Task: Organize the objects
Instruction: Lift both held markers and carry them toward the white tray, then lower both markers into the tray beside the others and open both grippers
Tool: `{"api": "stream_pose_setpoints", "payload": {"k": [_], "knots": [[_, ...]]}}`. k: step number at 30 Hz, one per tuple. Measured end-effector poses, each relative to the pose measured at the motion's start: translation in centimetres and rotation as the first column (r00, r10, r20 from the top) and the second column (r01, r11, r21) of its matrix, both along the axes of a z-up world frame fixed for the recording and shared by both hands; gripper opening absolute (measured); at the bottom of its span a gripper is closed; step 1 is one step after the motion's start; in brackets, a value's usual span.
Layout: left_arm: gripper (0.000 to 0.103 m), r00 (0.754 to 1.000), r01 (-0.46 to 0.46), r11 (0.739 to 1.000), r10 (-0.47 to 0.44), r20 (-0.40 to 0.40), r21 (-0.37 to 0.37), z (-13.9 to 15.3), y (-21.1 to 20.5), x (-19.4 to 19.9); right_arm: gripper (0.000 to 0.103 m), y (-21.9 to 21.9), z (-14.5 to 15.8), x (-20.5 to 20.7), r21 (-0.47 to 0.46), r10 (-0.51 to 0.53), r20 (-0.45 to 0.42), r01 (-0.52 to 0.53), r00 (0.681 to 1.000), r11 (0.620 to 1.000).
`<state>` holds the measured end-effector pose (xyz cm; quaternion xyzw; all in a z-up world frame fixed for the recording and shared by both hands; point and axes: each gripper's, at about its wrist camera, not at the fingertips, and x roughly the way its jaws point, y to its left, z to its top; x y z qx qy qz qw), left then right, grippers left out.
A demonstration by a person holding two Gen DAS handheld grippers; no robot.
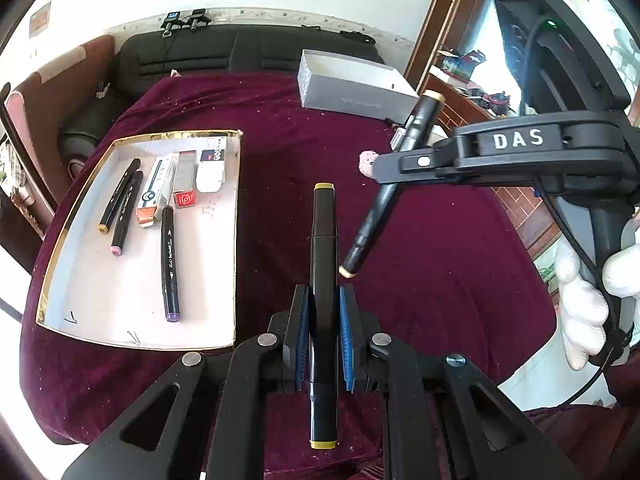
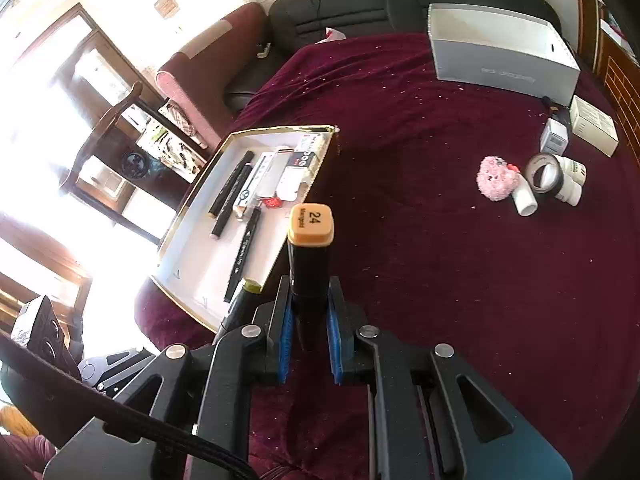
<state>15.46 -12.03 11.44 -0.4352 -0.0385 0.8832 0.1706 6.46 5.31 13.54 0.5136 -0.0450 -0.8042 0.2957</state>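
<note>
My left gripper (image 1: 324,294) is shut on a black marker with yellow end caps (image 1: 323,236), which points forward above the maroon cloth, just right of the tray. The white tray with a gold rim (image 1: 120,304) holds three black markers (image 1: 170,256) and several small boxes (image 1: 158,188). My right gripper (image 2: 310,294) is shut on a black marker with an orange cap marked 24 (image 2: 310,225). In the left wrist view that right gripper (image 1: 386,168) comes in from the right, a white-gloved hand (image 1: 580,300) on its handle, its marker (image 1: 372,224) slanting down. The tray (image 2: 200,256) lies to its left.
A grey box (image 2: 500,52) stands at the far side of the maroon cloth (image 2: 440,280). At the right lie a pink fluffy ball (image 2: 496,178), a tape roll (image 2: 544,174), white bottles (image 2: 572,178) and small boxes (image 2: 594,126). A black sofa (image 1: 192,56) is behind.
</note>
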Motion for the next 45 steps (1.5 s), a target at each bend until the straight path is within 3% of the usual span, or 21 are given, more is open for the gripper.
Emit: {"api": "stream_pose_setpoints", "payload": {"k": [16, 25, 36, 45], "knots": [[0.011, 0.999, 0.038, 0.997, -0.038, -0.005, 0.069, -0.5, -0.3, 0.1, 0.013, -1.5, 0.1, 0.1, 0.031, 0.006, 0.026, -0.007, 1.0, 1.0], [0.011, 0.996, -0.085, 0.992, 0.083, 0.029, 0.088, -1.1, -6.0, -0.9, 0.013, -4.6, -0.2, -0.1, 0.015, 0.039, 0.042, -0.04, 0.998, 0.999], [0.011, 0.968, -0.24, 0.971, 0.241, 0.067, -0.016, -3.8, -13.2, -4.0, 0.013, -9.8, -2.4, -0.9, 0.011, 0.097, 0.108, -0.099, 0.989, 0.995], [0.012, 0.96, -0.249, 0.965, 0.257, 0.115, -0.083, -6.6, -15.8, -7.1, 0.013, -13.1, -5.7, -2.2, -0.003, 0.108, 0.213, -0.109, 0.971, 0.994]]}}
